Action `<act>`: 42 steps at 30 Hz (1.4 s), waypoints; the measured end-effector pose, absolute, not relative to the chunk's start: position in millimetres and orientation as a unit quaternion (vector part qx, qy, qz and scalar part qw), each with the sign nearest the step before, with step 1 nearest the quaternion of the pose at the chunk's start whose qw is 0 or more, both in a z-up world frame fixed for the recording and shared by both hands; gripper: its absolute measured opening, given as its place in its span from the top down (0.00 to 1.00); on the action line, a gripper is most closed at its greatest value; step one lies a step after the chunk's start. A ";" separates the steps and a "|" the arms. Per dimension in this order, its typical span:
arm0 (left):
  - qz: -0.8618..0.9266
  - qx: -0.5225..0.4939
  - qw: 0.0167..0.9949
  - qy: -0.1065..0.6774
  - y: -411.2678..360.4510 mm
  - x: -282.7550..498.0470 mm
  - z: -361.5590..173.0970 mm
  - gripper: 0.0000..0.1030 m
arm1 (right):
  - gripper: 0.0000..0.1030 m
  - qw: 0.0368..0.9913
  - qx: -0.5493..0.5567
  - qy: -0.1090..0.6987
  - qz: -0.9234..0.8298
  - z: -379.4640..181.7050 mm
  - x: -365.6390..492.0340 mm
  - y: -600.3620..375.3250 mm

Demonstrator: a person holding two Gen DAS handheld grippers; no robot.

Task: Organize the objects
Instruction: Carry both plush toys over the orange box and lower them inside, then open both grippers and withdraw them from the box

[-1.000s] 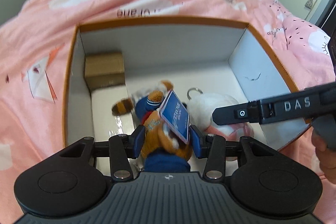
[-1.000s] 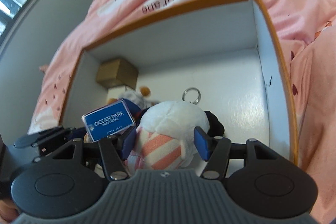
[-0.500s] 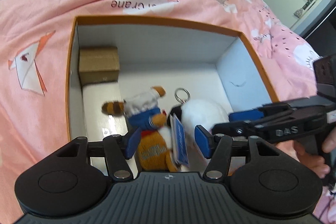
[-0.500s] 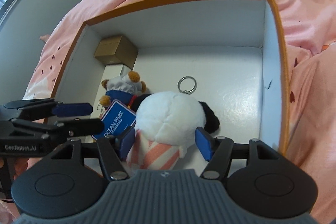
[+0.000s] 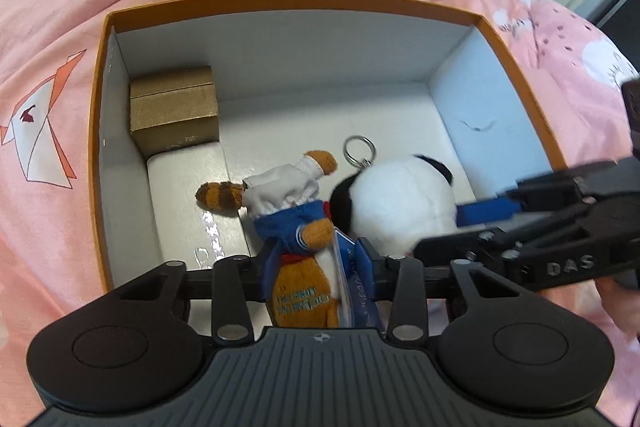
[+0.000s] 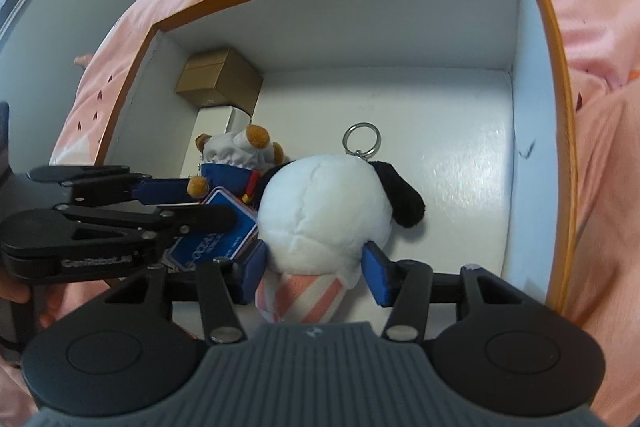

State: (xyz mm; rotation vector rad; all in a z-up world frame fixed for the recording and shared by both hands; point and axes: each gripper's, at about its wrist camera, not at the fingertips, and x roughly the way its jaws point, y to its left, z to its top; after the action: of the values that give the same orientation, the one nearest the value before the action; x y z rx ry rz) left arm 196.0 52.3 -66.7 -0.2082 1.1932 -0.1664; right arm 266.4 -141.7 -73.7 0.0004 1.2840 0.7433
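Note:
An orange-rimmed box point(image 5: 96, 131) with a white inside lies on a pink bedspread. In it lie a brown plush animal point(image 5: 304, 227) in a blue jacket with a blue tag, and a white plush dog point(image 5: 400, 203) with black ears and a key ring. My left gripper point(image 5: 318, 263) has its blue pads on both sides of the brown plush's body and tag. My right gripper point(image 6: 314, 267) has its pads on both sides of the white plush dog point(image 6: 324, 215). The brown plush point(image 6: 240, 163) lies left of the dog.
A small brown cardboard box point(image 5: 174, 109) sits in the box's far left corner, with a flat white box point(image 5: 188, 195) in front of it. The box's far and right floor point(image 6: 440, 131) is bare. The pink bedspread point(image 5: 48, 27) surrounds the box.
Both grippers have moved back over their plush toys after opening half a second ago. The left jaws have narrowed around the brown plush again. The toys lie on the box floor.

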 end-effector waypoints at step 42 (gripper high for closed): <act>-0.083 -0.095 0.855 0.503 56.8 167.8 -60.5 0.52 | 0.38 0.793 -0.016 0.515 0.325 -66.7 234.8 -128.9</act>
State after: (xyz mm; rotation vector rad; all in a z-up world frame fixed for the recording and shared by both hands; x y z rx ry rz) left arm 167.8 56.8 -60.5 -0.2001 1.0586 -0.1745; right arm 234.8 -128.9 -66.7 -0.0339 1.1066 0.6994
